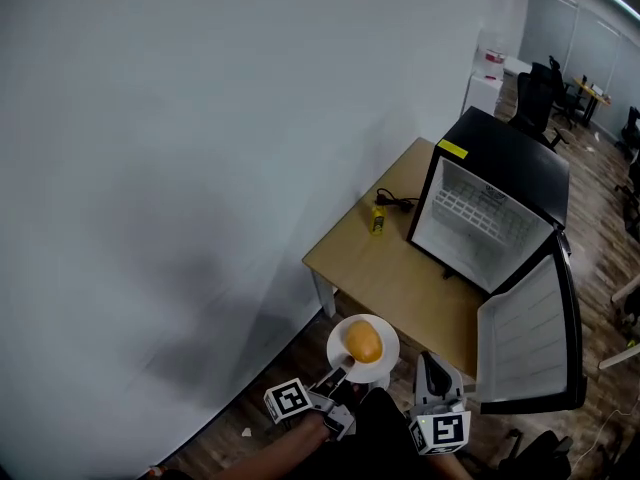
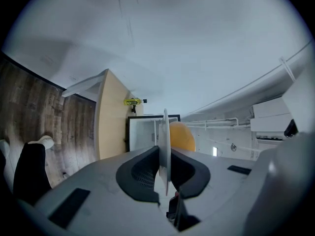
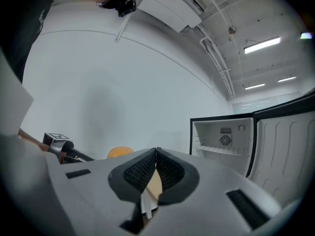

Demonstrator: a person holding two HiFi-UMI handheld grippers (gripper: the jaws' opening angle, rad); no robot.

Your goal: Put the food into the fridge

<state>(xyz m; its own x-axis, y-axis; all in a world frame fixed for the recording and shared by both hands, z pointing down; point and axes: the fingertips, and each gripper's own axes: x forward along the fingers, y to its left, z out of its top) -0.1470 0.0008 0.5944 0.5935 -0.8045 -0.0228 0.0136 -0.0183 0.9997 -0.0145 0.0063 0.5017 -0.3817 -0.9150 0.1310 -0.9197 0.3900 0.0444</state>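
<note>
A white plate (image 1: 380, 366) carries a round orange piece of food (image 1: 364, 343) and hangs in the air off the table's near corner. My left gripper (image 1: 343, 370) is shut on the plate's near rim. In the left gripper view the plate (image 2: 164, 132) stands edge-on between the pads, with the food (image 2: 183, 137) on its right face. My right gripper (image 1: 432, 366) hovers just right of the plate; its jaws (image 3: 156, 152) are shut with nothing in them. The black mini fridge (image 1: 500, 183) stands on the table with its door (image 1: 530, 333) swung wide and white shelves showing.
The wooden table (image 1: 400, 273) stands against a white wall. A small yellow object (image 1: 378, 219) with a black cord lies left of the fridge. Wooden floor lies below, with office chairs and desks far right. In the right gripper view the fridge (image 3: 222, 136) is ahead on the right.
</note>
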